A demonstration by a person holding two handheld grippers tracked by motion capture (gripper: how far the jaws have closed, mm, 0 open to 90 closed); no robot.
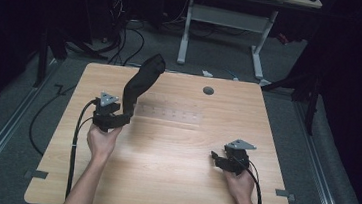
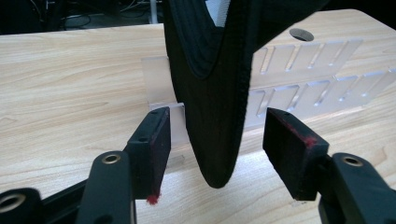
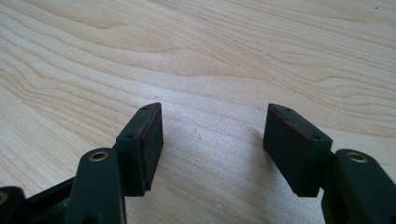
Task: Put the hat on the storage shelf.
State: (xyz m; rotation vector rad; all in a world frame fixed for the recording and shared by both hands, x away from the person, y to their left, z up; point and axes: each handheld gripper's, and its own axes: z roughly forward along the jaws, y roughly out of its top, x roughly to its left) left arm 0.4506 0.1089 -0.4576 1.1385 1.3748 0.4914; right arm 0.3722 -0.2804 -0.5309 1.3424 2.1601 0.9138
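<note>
risk: black sock (image 2: 210, 93) hangs between the spread jaws of left gripper (image 2: 217, 140), ungripped, and may miss clear slotted rack (image 2: 303, 79); right gripper (image 3: 212, 140) gapes empty.

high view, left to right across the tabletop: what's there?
Left gripper in the person's left hand → black fabric sock standing up from it → clear slotted plastic rack lying flat → small round dark grommet hole → right gripper, jaws apart over bare light wooden table.

Table (image 1: 174, 151) lit from above, surroundings dark, jaws perhaps slightly blurred.
</note>
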